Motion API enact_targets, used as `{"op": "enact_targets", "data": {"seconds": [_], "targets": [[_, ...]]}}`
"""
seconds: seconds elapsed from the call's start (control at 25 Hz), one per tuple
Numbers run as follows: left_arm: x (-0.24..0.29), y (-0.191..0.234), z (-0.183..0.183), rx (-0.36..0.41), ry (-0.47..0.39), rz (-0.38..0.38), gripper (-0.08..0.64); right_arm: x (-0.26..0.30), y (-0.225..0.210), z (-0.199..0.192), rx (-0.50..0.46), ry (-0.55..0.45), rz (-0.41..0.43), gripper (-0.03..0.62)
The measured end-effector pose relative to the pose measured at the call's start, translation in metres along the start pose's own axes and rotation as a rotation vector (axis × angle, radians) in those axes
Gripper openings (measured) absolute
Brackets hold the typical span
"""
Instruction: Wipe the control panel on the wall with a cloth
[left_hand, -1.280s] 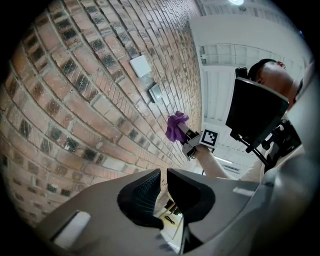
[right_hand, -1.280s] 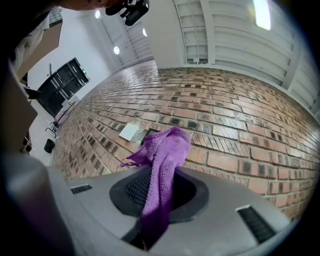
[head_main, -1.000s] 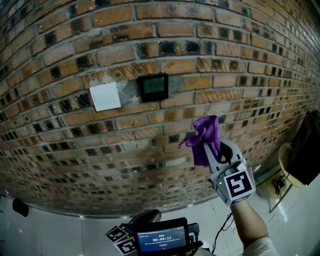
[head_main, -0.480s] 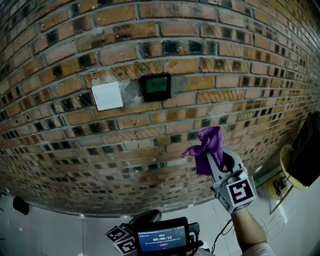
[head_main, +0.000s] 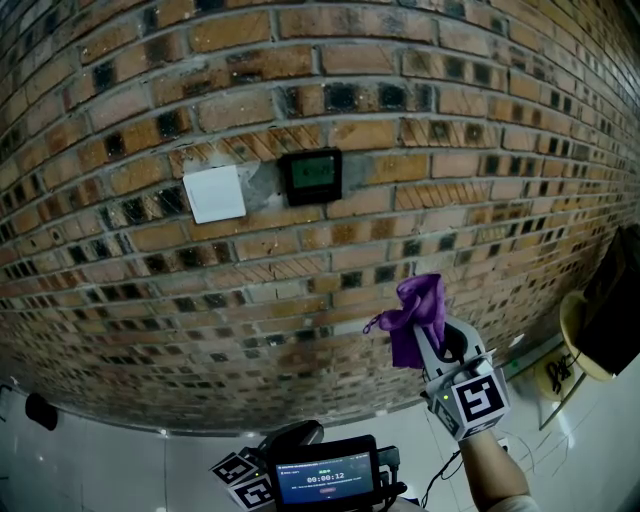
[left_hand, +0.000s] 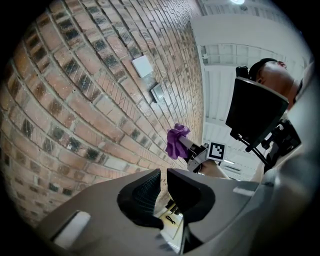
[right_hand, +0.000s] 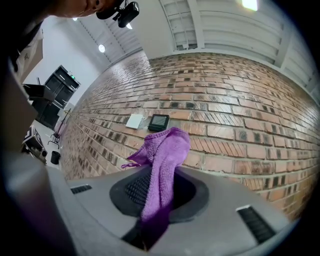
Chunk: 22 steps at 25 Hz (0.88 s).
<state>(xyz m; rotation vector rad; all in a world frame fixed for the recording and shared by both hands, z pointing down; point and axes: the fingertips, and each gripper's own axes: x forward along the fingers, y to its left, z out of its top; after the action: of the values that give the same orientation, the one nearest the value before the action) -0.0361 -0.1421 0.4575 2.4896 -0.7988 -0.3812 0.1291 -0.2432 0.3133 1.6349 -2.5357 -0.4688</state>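
Observation:
The dark control panel (head_main: 310, 173) with a greenish screen is set in the brick wall, beside a white blank plate (head_main: 214, 193). My right gripper (head_main: 432, 332) is low and to the right of the panel, well apart from it, shut on a purple cloth (head_main: 418, 315) that stands up from its jaws. In the right gripper view the cloth (right_hand: 162, 160) hangs between the jaws of the right gripper (right_hand: 160, 192), with the panel (right_hand: 158, 121) small beyond. My left gripper (left_hand: 163, 187) is held low with its jaws close together and nothing between them; only its marker cube (head_main: 240, 478) shows in the head view.
The brick wall (head_main: 120, 280) fills most of the head view. A black device with a lit screen (head_main: 325, 480) sits at the bottom edge. A yellow round object and a dark shape (head_main: 592, 320) stand at the far right. White floor (head_main: 90, 460) runs along the wall's foot.
My right gripper has sunk lower with the purple cloth, farther below the panel. The left gripper has stayed at the bottom edge.

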Motion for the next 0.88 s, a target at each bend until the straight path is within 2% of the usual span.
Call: {"op": "enact_targets", "data": {"seconds": [0.16, 0.64, 0.88], "targets": [[-0.001, 0.000, 0.000, -0.001, -0.004, 0.002, 0.034, -0.005, 0.003, -0.007, 0.031, -0.015, 0.001, 0.081], [-0.003, 0.002, 0.001, -0.003, -0.009, 0.001, 0.034, -0.012, 0.016, -0.030, 0.074, 0.038, 0.014, 0.081], [-0.003, 0.002, 0.001, -0.006, -0.007, -0.002, 0.034, -0.013, 0.027, -0.038, 0.088, 0.066, 0.047, 0.081]]}}
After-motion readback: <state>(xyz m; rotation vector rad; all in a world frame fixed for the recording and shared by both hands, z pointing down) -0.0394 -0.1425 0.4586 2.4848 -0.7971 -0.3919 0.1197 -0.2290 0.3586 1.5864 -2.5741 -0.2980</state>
